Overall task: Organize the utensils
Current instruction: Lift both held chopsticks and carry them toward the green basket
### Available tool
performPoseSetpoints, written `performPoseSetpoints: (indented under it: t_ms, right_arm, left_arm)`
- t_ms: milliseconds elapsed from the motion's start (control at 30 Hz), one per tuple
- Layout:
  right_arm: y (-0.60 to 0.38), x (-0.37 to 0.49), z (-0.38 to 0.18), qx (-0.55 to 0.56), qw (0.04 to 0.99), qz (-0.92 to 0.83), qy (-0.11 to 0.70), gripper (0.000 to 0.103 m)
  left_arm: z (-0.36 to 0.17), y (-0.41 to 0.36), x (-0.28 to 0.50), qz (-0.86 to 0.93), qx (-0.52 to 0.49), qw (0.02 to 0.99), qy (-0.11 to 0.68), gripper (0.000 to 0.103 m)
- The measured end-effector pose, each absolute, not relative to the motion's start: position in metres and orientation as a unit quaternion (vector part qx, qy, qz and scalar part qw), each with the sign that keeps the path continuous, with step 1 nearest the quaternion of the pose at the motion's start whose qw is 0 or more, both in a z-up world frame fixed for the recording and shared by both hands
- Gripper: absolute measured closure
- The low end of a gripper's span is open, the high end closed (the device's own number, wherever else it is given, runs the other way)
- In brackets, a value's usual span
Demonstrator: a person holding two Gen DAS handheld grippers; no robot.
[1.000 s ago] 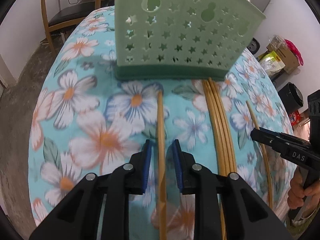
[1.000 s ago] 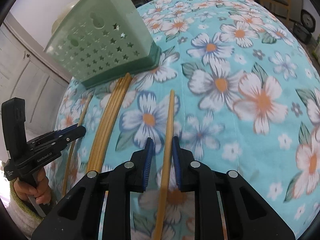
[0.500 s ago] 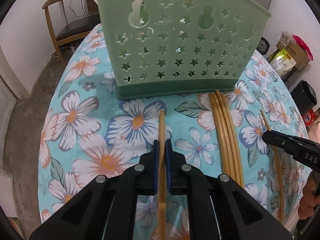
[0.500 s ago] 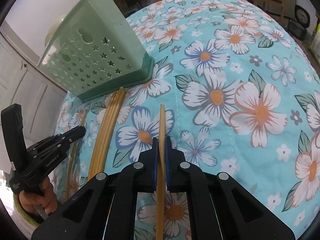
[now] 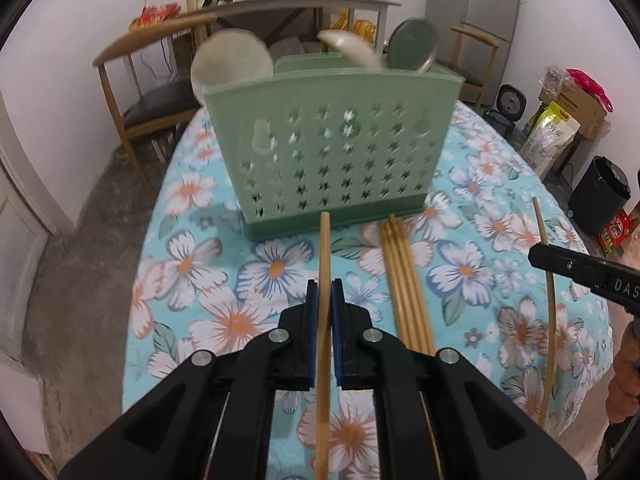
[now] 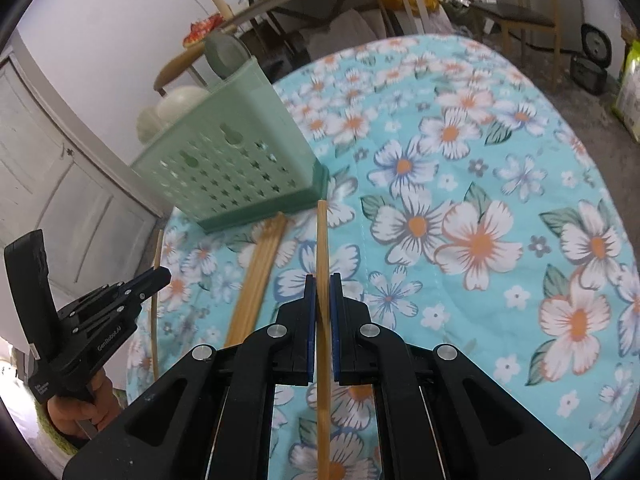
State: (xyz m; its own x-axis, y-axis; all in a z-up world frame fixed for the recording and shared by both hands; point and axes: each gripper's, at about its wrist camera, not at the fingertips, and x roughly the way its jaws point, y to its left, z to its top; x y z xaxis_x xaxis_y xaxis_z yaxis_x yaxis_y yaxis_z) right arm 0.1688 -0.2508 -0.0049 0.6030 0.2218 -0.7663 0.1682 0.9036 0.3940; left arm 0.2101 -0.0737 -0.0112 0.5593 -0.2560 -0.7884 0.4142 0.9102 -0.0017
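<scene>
The chopstick (image 5: pixel 323 264) in the left gripper (image 5: pixel 324 300) looks like pale wood, smooth and matt. So does the chopstick (image 6: pixel 322 256) in the right gripper (image 6: pixel 322 300). The bundle (image 5: pixel 404 280) of sticks on the table looks like the same wood. The grippers look like black matt plastic, with blue pads (image 5: pixel 312 312) that look like rubber and shiny metal pins (image 5: pixel 275 335). The basket (image 5: pixel 336 152) is green plastic, smooth and a bit dull, with star holes. The tablecloth (image 6: pixel 480 200) is soft quilted cloth with printed flowers. The chair (image 5: pixel 132 92) has a wood frame and a dark seat. The floor (image 5: pixel 80 260) looks like rough grey concrete.
</scene>
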Motion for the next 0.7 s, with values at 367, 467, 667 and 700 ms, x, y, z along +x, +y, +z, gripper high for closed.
performPoseSetpoints:
  t_ms: [367, 467, 667, 700]
  right_arm:
    - [-0.247, 0.153, 0.03, 0.215, 0.889, 0.018, 0.404, 0.098]
    - [-0.247, 0.149, 0.038, 0.212, 0.894, 0.019, 0.394, 0.098]
    - [-0.246, 0.145, 0.052, 0.206, 0.903, 0.021, 0.377, 0.098]
    - [-0.246, 0.144, 0.054, 0.206, 0.904, 0.022, 0.375, 0.098]
  left_arm:
    - [0.014, -0.078, 0.188, -0.192, 0.115, 0.892, 0.393, 0.097]
    - [0.019, -0.079, 0.183, -0.192, 0.117, 0.894, 0.387, 0.097]
    - [0.025, -0.079, 0.177, -0.19, 0.122, 0.899, 0.376, 0.097]
    - [0.025, -0.08, 0.176, -0.19, 0.122, 0.899, 0.375, 0.097]
